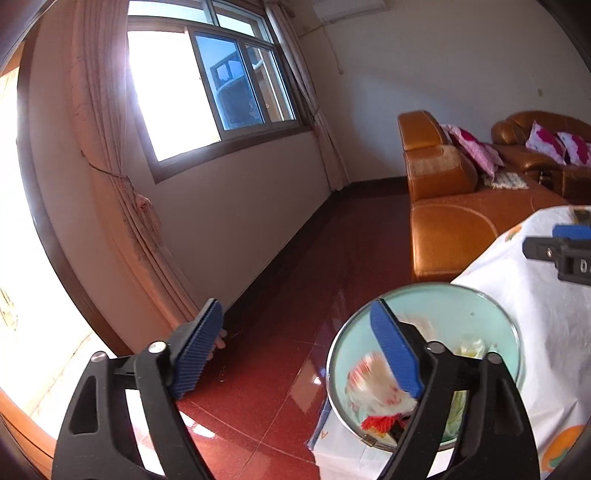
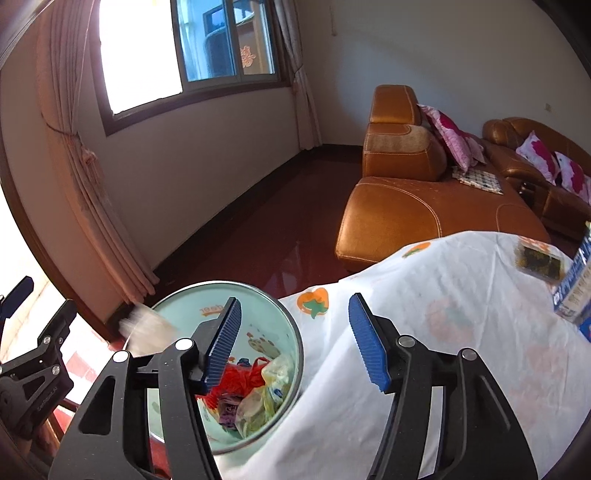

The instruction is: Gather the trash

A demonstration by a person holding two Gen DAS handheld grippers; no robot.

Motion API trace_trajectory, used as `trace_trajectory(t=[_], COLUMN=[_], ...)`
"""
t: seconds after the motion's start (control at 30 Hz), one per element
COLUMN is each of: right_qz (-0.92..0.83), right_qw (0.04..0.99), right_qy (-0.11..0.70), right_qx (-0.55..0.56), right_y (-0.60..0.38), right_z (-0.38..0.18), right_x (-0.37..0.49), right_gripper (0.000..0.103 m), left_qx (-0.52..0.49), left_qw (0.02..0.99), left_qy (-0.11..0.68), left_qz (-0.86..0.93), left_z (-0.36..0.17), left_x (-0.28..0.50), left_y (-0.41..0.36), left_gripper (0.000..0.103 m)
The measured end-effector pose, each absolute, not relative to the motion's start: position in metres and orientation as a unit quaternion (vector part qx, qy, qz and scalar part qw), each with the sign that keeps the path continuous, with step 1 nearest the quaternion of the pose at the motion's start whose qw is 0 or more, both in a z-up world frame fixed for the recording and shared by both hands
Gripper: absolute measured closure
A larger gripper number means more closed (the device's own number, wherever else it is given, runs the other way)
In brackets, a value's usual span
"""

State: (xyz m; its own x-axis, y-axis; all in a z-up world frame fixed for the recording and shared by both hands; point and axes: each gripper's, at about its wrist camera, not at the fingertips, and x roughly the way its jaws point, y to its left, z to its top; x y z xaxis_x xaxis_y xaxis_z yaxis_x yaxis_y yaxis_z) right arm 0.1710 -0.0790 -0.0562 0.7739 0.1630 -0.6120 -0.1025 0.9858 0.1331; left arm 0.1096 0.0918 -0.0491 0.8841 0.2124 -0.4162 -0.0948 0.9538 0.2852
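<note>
A blurred wrapper (image 1: 373,384) sits below the spread, empty left gripper (image 1: 299,354), over the bin (image 1: 491,306); right gripper (image 2: 295,339) likewise released.

This is the living room of a home. An orange-brown leather sofa (image 2: 424,206) runs along the far side, with pink floral cushions (image 2: 452,134) propped on it and a small checked cloth (image 2: 478,179) on the seat. A sliding window (image 1: 207,85) in a dark frame lets in strong daylight, and pinkish curtains (image 1: 110,147) hang tied back beside it. The floor (image 1: 295,280) is glossy dark red tile below plain pale walls (image 2: 424,48). An air conditioner (image 1: 351,9) sits high on the wall, and a table near the cameras wears a white fruit-print tablecloth (image 2: 443,295).
</note>
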Motion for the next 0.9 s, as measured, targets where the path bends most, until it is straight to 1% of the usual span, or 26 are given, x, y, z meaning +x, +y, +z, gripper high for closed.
trace_trajectory(t=[0.1,0.17,0.23,0.4,0.9], right_qz=[0.057,0.051,0.043,0.028,0.019], right_qw=[0.945,0.947,0.95,0.957,0.961], right_qy=[0.32,0.316,0.307,0.286,0.274], right_qx=[0.041,0.039,0.04,0.04,0.031], right_y=[-0.086,-0.091,-0.097,-0.108,-0.111], right_z=[-0.051,-0.048,-0.043,-0.031,-0.02], right_x=[0.153,0.142,0.129,0.108,0.094], right_gripper=[0.043,0.043,0.043,0.042,0.04], left_qx=[0.12,0.11,0.1,0.085,0.078], left_qw=[0.966,0.969,0.972,0.975,0.978], left_qy=[0.217,0.21,0.202,0.193,0.181], left_qz=[0.074,0.072,0.071,0.065,0.066], left_z=[-0.041,-0.035,-0.029,-0.02,-0.014], left_x=[0.102,0.096,0.092,0.084,0.077], left_y=[0.089,0.089,0.09,0.092,0.093], left_gripper=[0.02,0.017,0.012,0.011,0.007])
